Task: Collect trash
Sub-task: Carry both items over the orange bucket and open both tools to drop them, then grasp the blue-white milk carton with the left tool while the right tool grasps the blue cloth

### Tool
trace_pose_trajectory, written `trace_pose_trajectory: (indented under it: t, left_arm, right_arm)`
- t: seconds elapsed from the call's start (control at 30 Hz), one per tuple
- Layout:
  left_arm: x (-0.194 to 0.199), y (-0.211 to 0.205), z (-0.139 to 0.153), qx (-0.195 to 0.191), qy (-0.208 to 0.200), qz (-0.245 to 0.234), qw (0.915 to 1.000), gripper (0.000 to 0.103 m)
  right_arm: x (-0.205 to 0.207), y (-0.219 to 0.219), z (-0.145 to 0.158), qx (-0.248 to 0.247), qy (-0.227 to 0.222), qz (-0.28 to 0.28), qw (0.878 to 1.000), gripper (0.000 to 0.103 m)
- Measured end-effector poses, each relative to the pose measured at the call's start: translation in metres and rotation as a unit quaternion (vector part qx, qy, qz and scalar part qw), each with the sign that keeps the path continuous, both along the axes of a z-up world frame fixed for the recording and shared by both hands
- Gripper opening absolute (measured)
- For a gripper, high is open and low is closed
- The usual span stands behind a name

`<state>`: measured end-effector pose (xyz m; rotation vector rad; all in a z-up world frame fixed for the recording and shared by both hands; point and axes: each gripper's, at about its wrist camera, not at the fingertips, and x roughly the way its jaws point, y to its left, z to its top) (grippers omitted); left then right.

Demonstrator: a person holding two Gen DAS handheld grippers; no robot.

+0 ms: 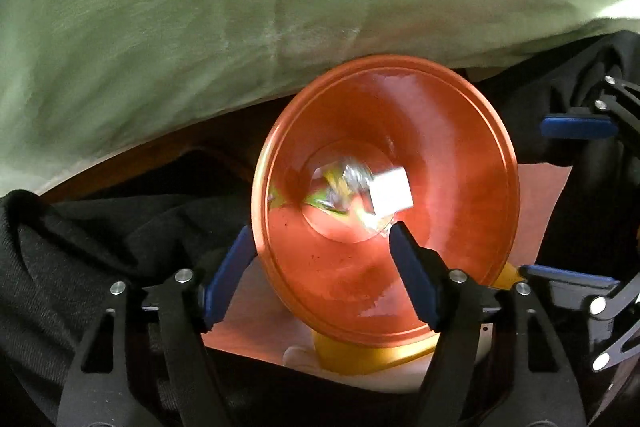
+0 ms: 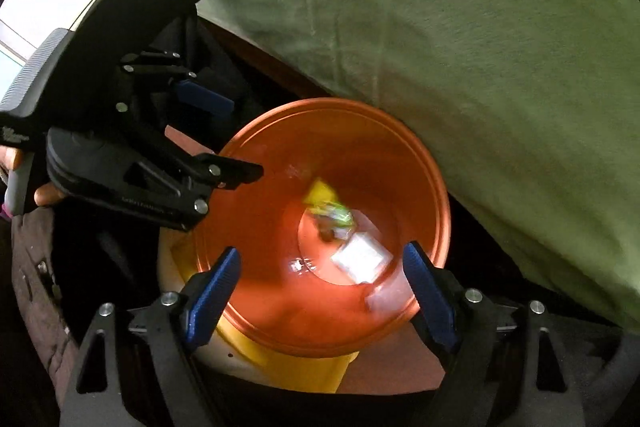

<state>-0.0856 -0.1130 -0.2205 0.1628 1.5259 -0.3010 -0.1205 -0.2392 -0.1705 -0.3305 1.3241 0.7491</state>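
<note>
left gripper [image 1: 320,259] fingers wide | right gripper [image 2: 322,277] wide | orange bin [image 2: 424,163] (wrappers [image 2: 332,217] inside)

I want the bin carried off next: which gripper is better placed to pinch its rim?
Left, probably. The left gripper is open with one finger outside the rim of the orange bin and one inside, so closing would pinch the wall. The right gripper, also open, spreads across the opening.

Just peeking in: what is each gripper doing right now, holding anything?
Left gripper: open, holding nothing, above the orange bucket.
Right gripper: open, holding nothing, above the same bucket.
</note>
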Motion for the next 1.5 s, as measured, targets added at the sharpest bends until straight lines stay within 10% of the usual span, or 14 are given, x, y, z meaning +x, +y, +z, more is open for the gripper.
trace_pose_trajectory:
  t: [0.37, 0.53, 0.83, 1.07, 1.23, 1.33, 1.5]
  left_arm:
    - [-0.006, 0.030, 0.087, -0.016, -0.138, 0.035, 0.9898, 0.070]
    - [0.020, 0.049, 0.156, -0.011, -0.267, 0.064, 0.9616, 0.083]
    - [0.137, 0.095, 0.212, -0.085, -0.351, 0.166, 0.9175, 0.089]
    - [0.222, 0.089, 0.197, -0.038, -0.331, 0.141, 0.9322, 0.090]
    - [0.248, 0.092, 0.194, -0.023, -0.353, 0.138, 0.9253, 0.089]
    - [0.256, 0.093, 0.181, -0.034, -0.340, 0.131, 0.9308, 0.050]
    - [0.239, 0.092, 0.185, -0.026, -0.372, 0.137, 0.9177, 0.049]
  right_arm:
    - [0.019, -0.054, 0.104, 0.081, -0.087, -0.069, 0.991, 0.081]
    - [0.034, -0.061, 0.140, 0.130, -0.143, -0.107, 0.975, 0.081]
    - [0.046, -0.059, 0.156, 0.151, -0.154, -0.124, 0.969, 0.082]
    - [0.050, -0.062, 0.161, 0.158, -0.148, -0.137, 0.967, 0.082]
    - [0.068, -0.065, 0.170, 0.161, -0.154, -0.152, 0.963, 0.082]
    - [0.089, -0.060, 0.185, 0.165, -0.172, -0.163, 0.957, 0.082]
    - [0.142, -0.053, 0.220, 0.176, -0.224, -0.174, 0.943, 0.082]
